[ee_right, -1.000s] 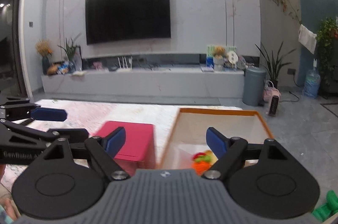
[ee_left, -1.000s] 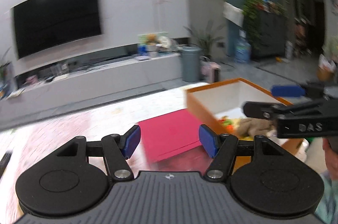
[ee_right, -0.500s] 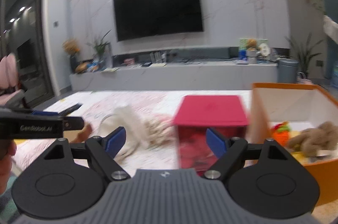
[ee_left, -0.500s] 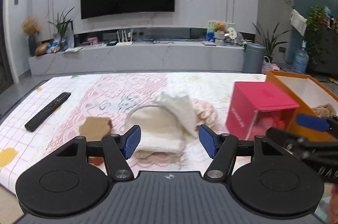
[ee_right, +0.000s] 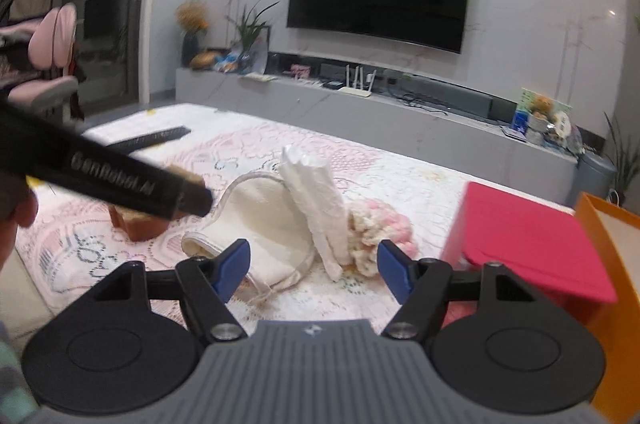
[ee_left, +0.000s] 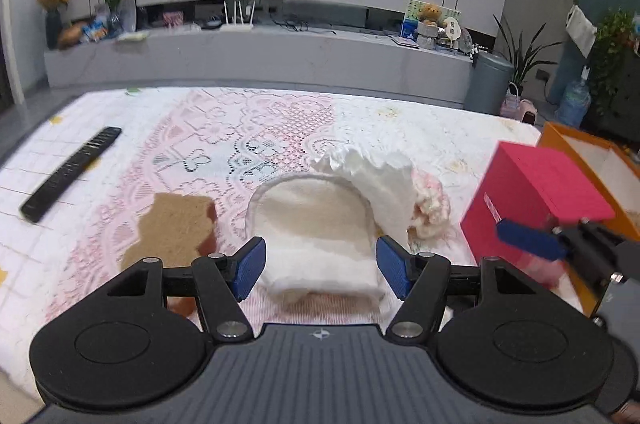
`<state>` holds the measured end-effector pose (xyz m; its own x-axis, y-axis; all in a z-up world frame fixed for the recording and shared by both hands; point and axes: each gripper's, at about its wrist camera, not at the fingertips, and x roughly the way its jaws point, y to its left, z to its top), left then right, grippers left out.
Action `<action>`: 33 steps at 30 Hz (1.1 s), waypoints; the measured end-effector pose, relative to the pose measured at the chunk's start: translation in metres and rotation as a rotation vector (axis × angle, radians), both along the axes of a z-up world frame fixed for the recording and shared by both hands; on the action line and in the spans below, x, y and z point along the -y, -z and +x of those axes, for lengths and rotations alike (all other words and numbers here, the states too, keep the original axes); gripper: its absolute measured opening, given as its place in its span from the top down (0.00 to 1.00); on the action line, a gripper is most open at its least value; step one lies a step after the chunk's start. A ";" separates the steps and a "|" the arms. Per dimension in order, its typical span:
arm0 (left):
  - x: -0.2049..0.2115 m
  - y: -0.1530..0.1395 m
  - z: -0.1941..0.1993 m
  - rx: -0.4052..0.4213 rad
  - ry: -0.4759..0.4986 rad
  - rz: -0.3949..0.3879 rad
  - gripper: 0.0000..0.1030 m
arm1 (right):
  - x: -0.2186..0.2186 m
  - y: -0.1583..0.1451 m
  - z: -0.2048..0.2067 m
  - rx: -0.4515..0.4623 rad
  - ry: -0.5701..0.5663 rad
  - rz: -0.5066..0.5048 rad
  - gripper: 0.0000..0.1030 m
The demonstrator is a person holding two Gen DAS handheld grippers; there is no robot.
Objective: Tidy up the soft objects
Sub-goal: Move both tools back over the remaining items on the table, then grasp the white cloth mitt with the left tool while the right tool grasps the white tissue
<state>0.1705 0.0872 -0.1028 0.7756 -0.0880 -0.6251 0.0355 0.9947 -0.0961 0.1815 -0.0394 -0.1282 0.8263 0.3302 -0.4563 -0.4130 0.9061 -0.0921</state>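
Cream terry, the folded towel lies on the lace-covered desk straight ahead of your left gripper, framed between its spread, empty fingers, long axis running away from them. Your right gripper has just been narrowing with nothing between its fingers; white cloth and pink fluffy bundle lie ahead of it. The left looks nearer the towel.

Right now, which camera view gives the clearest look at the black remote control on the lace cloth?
The left wrist view: the remote control lies in full along the cloth's left side, unobstructed. In the right wrist view only its far end shows, blurred, the rest hidden behind the body of the left hand-held gripper.
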 end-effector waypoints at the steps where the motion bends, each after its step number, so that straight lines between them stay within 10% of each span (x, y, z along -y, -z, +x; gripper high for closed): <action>1: -0.003 0.000 0.008 -0.008 0.002 -0.002 0.28 | -0.004 0.002 0.006 0.001 -0.007 -0.010 0.33; 11: -0.006 0.000 0.059 0.028 0.232 0.162 0.28 | -0.028 0.019 0.078 -0.010 -0.030 -0.070 0.43; 18: -0.001 0.018 0.093 -0.025 0.475 0.339 0.28 | -0.031 0.026 0.104 -0.041 -0.049 -0.046 0.78; 25: 0.006 0.040 0.118 -0.107 0.649 0.471 0.29 | -0.028 0.029 0.104 -0.073 -0.060 -0.014 0.85; 30: 0.007 0.042 0.116 -0.119 0.613 0.503 0.77 | -0.025 0.029 0.105 -0.083 -0.056 0.015 0.87; 33: 0.008 0.033 0.097 -0.089 0.572 0.507 0.86 | -0.024 0.024 0.101 -0.067 -0.060 0.020 0.92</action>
